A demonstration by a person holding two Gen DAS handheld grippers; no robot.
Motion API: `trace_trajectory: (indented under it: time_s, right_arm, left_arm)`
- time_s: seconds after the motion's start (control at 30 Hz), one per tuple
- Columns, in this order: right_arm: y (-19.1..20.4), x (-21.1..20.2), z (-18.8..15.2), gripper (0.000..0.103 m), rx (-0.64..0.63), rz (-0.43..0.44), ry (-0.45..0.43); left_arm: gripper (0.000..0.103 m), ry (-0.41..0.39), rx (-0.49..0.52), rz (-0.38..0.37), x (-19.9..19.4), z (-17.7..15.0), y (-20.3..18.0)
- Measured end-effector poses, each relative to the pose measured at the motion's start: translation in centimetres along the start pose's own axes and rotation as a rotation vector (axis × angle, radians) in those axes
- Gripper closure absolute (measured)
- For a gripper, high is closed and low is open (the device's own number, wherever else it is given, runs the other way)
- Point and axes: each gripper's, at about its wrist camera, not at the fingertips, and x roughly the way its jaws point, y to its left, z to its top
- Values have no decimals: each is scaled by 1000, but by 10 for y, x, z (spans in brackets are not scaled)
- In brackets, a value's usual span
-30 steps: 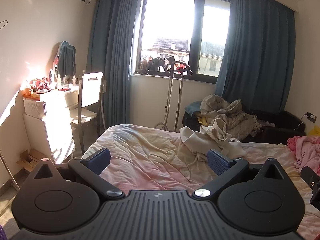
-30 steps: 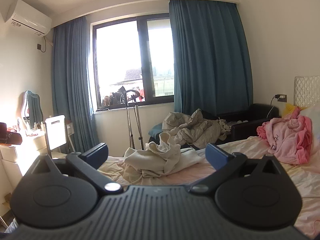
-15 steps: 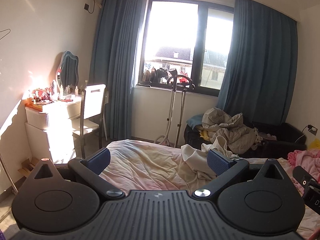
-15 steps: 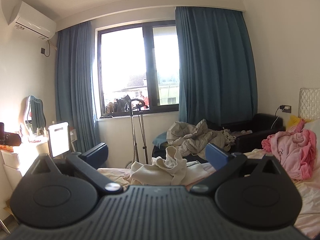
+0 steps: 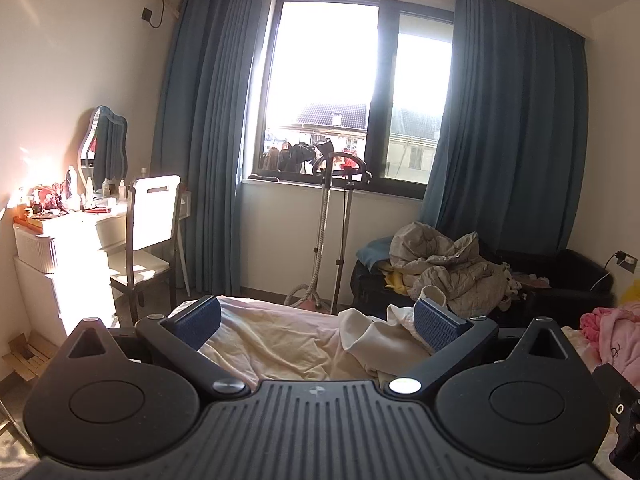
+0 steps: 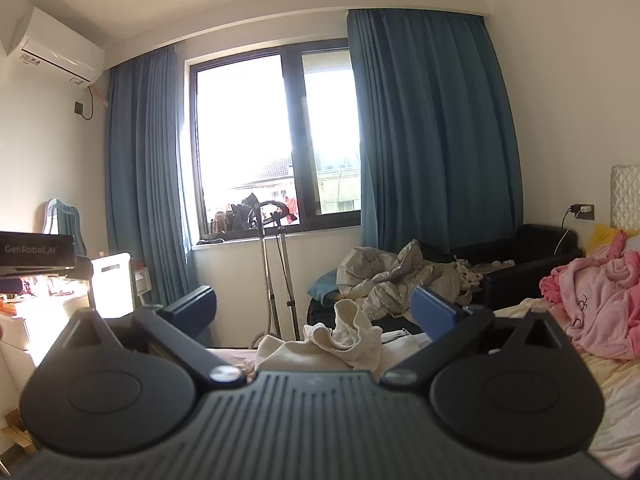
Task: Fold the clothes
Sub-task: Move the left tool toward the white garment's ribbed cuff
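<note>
A cream garment (image 5: pixel 376 340) lies crumpled in a heap on the bed (image 5: pixel 272 336), not folded; its ribbed cuff (image 6: pixel 352 320) stands up at the top of the pile. Seen from the left gripper (image 5: pixel 318 322), the heap lies ahead and to the right, partly behind the right-hand finger; seen from the right gripper (image 6: pixel 314 308), it lies straight ahead between the fingers. By this the right gripper appears better lined up with it. No long axis can be told from the bunched cloth. Both grippers are held nearly level, pointing toward the window (image 5: pixel 352 92), with fingers spread wide and nothing between them. A pink garment (image 6: pixel 596 300) lies farther right on the bed.
</note>
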Motion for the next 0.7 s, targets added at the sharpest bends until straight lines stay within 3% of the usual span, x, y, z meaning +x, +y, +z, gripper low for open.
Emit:
trace_trajectory:
  time_s: [0.17,0.53,0.7]
  right_arm:
    - [-16,27,-31,0,9,-43,-49]
    - [-72,82,-125,0,-70,-78,18]
    - [-97,104,-153,0,-22,-100,66]
  left_arm:
    - [0,17,41,-23,66,-33,-20]
    - [1,98,69,-94,193,-76,-64]
    - [3,137,69,-131,247,-89,-84]
